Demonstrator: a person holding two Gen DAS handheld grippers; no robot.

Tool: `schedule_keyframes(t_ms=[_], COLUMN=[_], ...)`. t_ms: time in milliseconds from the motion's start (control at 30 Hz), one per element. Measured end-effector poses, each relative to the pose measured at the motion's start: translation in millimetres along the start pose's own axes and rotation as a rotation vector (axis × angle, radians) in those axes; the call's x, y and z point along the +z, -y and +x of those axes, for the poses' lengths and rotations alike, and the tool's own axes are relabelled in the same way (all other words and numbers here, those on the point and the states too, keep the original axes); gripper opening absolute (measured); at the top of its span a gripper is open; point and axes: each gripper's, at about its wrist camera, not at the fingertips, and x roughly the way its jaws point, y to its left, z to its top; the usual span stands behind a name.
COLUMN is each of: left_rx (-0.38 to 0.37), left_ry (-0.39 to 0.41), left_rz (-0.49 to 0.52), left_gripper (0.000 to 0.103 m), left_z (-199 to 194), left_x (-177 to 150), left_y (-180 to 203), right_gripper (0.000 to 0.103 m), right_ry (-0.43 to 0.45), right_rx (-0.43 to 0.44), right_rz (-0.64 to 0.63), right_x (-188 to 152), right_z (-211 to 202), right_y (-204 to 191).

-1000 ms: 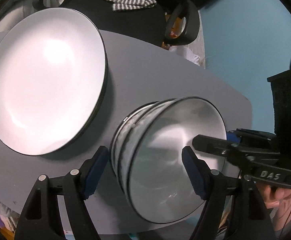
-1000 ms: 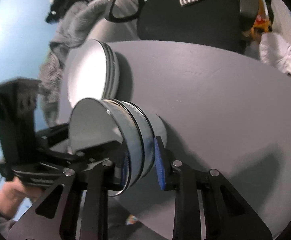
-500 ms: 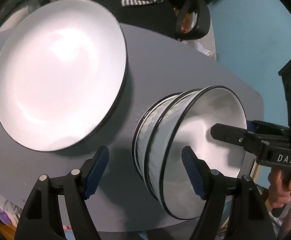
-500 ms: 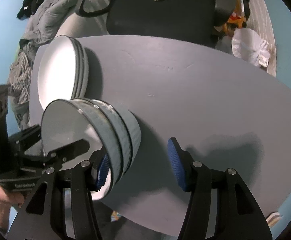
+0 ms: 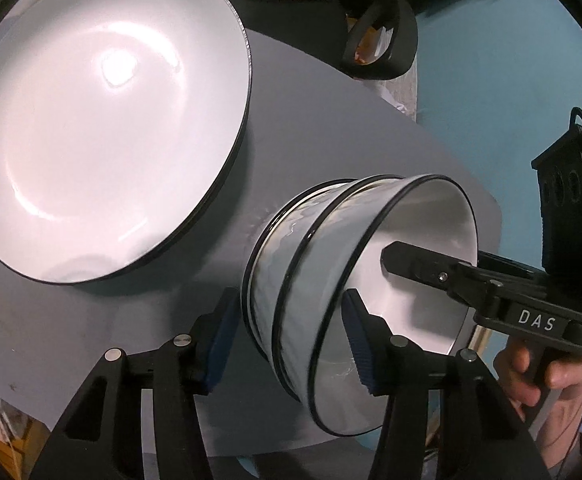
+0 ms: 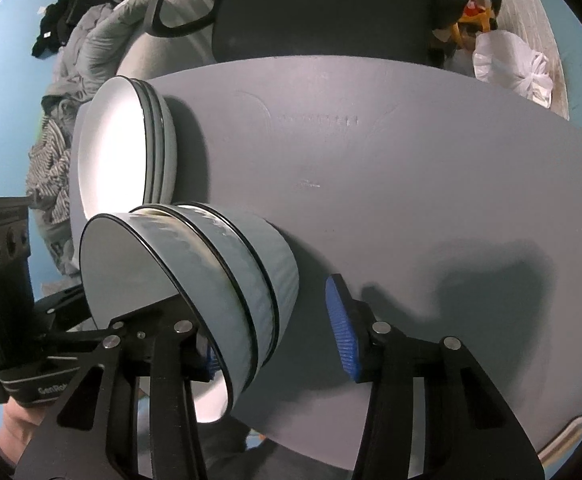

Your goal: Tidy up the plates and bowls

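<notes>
Where clutter rings it, grey table [image 6: 411, 200]

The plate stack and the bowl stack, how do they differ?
The plate stack is wide and shallow; the bowl stack is narrower and deep-walled. The plates sit farther back on the table, the bowls near its front edge between the grippers. Both are white inside with dark rims.
</notes>
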Motion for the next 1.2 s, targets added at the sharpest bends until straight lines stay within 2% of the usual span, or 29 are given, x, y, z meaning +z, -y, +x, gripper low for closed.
schedule_keyframes(t_ms=[133, 267, 467, 533, 600, 667, 833, 900, 1067, 1200], left_rx=[-0.006, -0.024, -0.026, -0.011, 0.016, 0.008, 0.0, 0.001, 0.006, -0.023], left_ry=[0.022, 0.038, 0.042, 0.042, 0.034, 0.025, -0.031, -0.042, -0.014, 0.01], left_rz=[-0.002, -0.026, -0.013, -0.01, -0.014, -0.028, -0.044, -0.031, -0.053, -0.11], left_gripper=[0.053, 0.053, 0.054, 0.059, 0.068, 0.068, 0.068, 0.064, 0.063, 0.053], left_z=[-5.8, -6.3, -4.2, -4.8, -4.2, -4.7, -1.5, -0.3, -2.1, -8.9], left_x=[-8.5, -13.4, -19.4, -20.7, -21.0, -20.4, -17.3, -15.2, -20.5, -27.6], left_y=[-7.7, -13.8, -18.1, -17.6, -18.6, -19.5, -15.8, -11.8, -12.8, -23.3], right_gripper=[0.037, 0.025, 0.025, 0.025, 0.025, 0.025, 0.025, 0.026, 0.027, 0.025], right_ry=[-0.006, -0.012, -0.054, -0.072, -0.084, -0.092, -0.118, -0.13, -0.126, -0.102], right_rx=[0.011, 0.056, 0.066, 0.06, 0.055, 0.044, 0.06, 0.068, 0.051, 0.032], right_rz=[-0.016, -0.02, -0.042, -0.06, -0.068, -0.082, -0.073, -0.07, -0.099, -0.094], right_x=[-0.1, 1.4, 5.6, 7.3, 8.2, 9.4, 13.6, 15.8, 13.2, 9.2], right_z=[0.8, 2.1, 4.8, 5.7, 6.4, 7.4, 9.2, 10.1, 9.4, 7.1], right_y=[-2.8, -2.7, -2.7, -4.4, -6.4, -9.8, -8.7, -7.1, -11.8, -12.7])
